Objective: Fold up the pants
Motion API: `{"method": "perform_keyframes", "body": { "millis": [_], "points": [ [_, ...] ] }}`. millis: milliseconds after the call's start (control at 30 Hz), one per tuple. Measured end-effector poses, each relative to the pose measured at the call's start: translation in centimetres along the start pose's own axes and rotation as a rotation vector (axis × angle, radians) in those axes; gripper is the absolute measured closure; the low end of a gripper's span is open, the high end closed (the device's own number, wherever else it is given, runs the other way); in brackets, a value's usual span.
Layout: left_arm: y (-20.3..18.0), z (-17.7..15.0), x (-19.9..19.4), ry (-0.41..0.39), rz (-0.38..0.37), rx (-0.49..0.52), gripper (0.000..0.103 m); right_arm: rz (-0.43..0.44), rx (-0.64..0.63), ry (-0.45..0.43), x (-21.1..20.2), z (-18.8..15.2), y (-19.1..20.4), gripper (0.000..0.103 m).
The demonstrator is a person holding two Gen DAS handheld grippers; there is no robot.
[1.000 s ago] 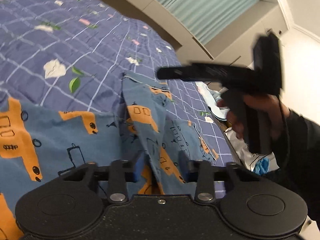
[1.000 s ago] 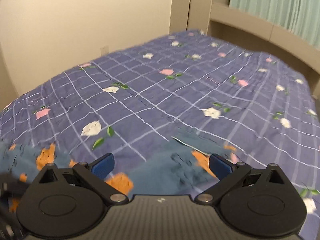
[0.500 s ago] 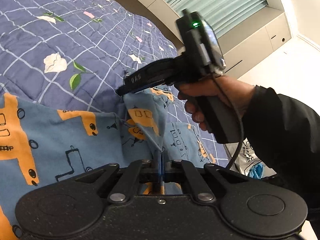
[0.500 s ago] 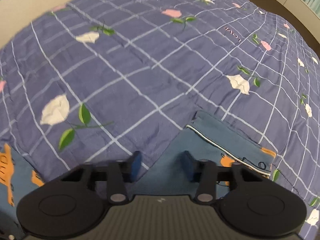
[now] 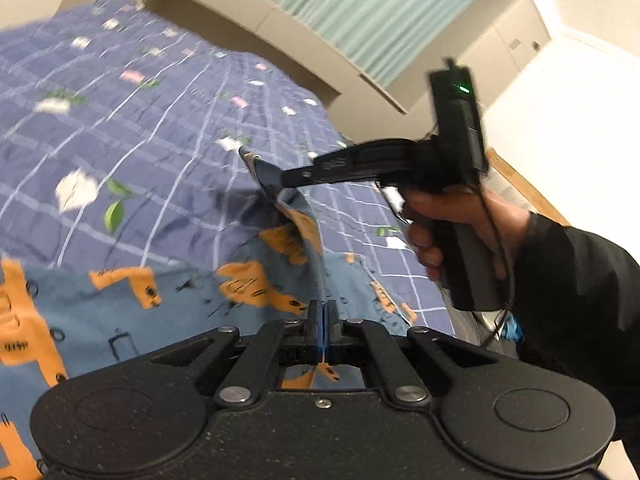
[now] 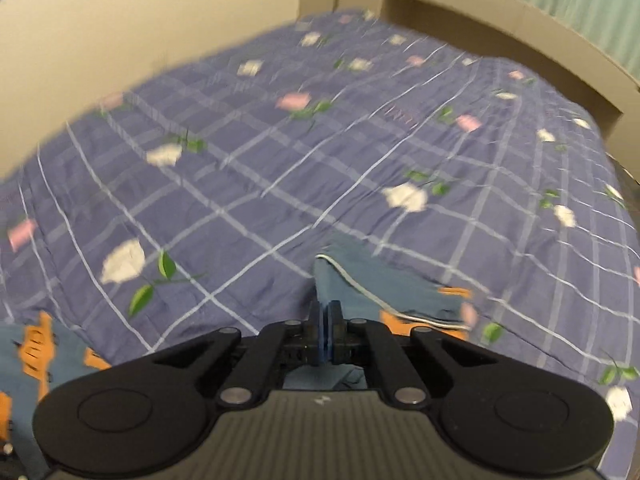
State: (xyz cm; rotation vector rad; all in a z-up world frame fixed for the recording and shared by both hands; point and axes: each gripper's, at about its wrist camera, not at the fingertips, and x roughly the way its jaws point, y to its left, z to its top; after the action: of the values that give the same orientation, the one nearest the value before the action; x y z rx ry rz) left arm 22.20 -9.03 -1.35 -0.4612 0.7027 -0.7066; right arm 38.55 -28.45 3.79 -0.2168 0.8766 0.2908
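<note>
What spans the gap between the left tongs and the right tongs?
A raised fold of the pants, pinched by both left tongs and right tongs; left wrist view shows it.

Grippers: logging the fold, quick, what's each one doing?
Left gripper: shut on the pants.
Right gripper: just closed, shut on the pants' edge.

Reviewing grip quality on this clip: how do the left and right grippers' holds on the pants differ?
The left gripper pinches a fabric fold near the orange-printed middle of the pants; the right gripper pinches the white-stitched hem. The right's cloth is raised higher off the bedspread than the left's. Both are shut on fabric.
</note>
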Motion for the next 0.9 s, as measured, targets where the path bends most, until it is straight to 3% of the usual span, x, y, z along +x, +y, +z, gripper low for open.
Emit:
{"method": "perform_keyframes", "body": {
  "millis": [200, 333, 533, 733, 900],
  "points": [
    [-3.6, -0.5, -0.3, 0.054, -0.001, 0.180, 0.103, -0.005, 0.185, -0.156, -8.4, -5.1, -5.0, 0.101],
    [-5.0, -1.8, 0.4, 0.133, 0.014, 0.270, 0.103, -0.015, 0.302, -0.180, -10.9, -10.0, -8.0, 0.101],
    [-6.0, -4.0, 2.3, 0.225, 0.065, 0.359, 0.103, 0.019, 0.468, -0.133, -9.3, -17.0, -10.4, 0.101],
    [-6.3, -5.5, 3.3, 0.275, 0.117, 0.410, 0.103, 0.063, 0.553, -0.138, -8.0, -21.4, -11.3, 0.100],
    [-6.0, -5.9, 3.8, 0.295, 0.140, 0.414, 0.103, 0.080, 0.598, -0.162, -8.4, -23.0, -12.3, 0.087]
  ]
}}
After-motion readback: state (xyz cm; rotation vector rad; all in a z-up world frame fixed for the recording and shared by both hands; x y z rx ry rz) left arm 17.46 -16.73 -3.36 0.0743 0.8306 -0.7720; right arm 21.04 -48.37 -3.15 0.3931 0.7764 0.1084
